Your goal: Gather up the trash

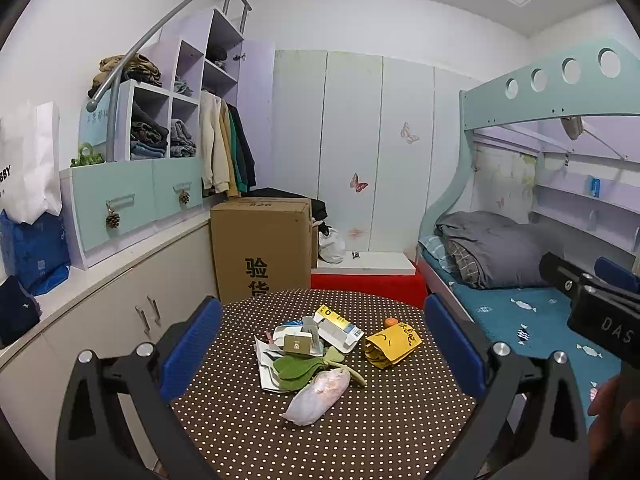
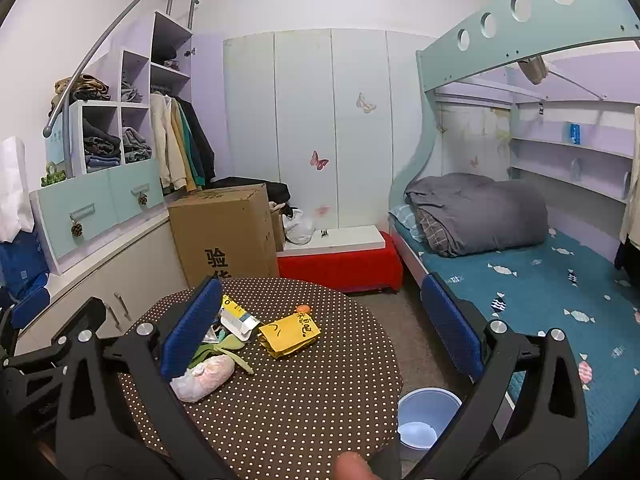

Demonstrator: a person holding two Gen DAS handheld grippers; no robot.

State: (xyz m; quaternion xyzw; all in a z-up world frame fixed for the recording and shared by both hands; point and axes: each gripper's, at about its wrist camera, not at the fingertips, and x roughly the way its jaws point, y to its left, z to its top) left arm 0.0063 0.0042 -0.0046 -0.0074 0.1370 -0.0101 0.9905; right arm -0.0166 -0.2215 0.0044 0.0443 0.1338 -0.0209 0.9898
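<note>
- A round table (image 1: 360, 432) covered in a brown cloth with white polka dots is seen in the lower centre of both views.
- A small heap of trash is gathered on the tabletop: a crumpled pale pink and white plastic bag (image 1: 318, 397) lies nearest the bottom of the frame, with a green leafy stalk (image 1: 304, 366) touching it just above.
- A torn white and yellow cardboard carton (image 1: 338, 326) and a small olive-green box (image 1: 298, 344) are piled over white paper scraps at the centre of the heap.
- A folded yellow paper packet with black handwriting (image 1: 392, 343) lies just right of the heap, and a small orange object (image 1: 391, 322) is seen just above it; what it is cannot be told.
- The left gripper (image 1: 322, 354) is held above the table with its blue-padded jaws spread wide and nothing between them.
- The right gripper (image 2: 320, 332) is likewise spread wide and empty, its left finger overlapping the heap in the picture; part of its black body is seen at the right edge of the left wrist view.
- A light blue plastic bin (image 2: 426, 416) stands on the floor just right of the table, at the lower right of the right wrist view.
- A brown cardboard box with black printed characters (image 1: 260, 248) stands behind the table, beside a red bench (image 2: 340, 266).
</note>
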